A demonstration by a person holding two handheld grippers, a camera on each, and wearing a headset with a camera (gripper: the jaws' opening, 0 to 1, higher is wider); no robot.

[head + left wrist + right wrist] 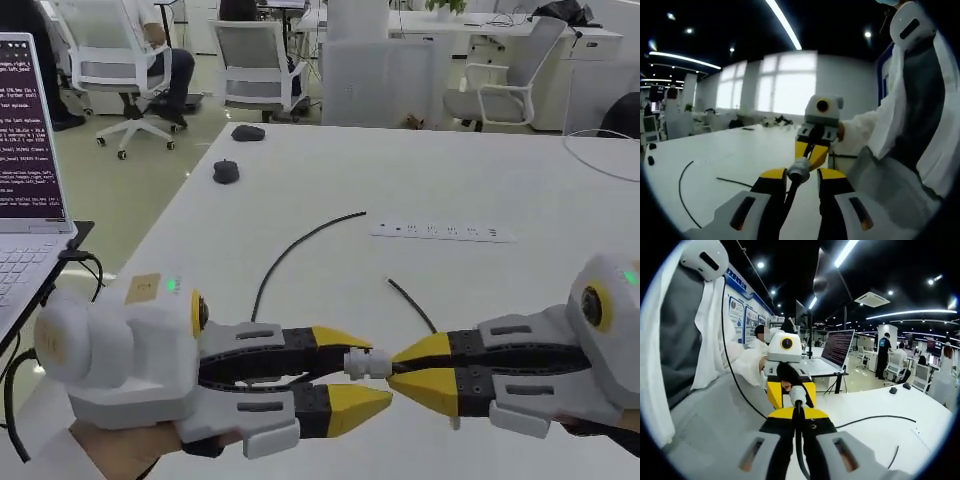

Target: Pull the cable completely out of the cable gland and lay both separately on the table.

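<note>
Cable gland (pixel 366 362), cable (pixel 413 303), both gripped, power strip (pixel 440 232) beyond

Two tools meet tip to tip above the near part of the counter.

The left tool (pixel 380 371) reaches in from the left and the right tool (pixel 393 368) from the right. The cable gland (pixel 367 362) sits between the left tool's jaws, just beside the right tool's tips. The cable (pixel 412 306) lies on the counter (pixel 520 290) behind them, one stretch passing behind each tool. Farther back lies a power strip (pixel 440 232). Toward the far left are a small item (pixel 226 171) and, behind it, a mouse (pixel 248 132). A laptop (pixel 30 130) stands at the left edge, and an office chair (pixel 258 60) stands beyond the counter.
</note>
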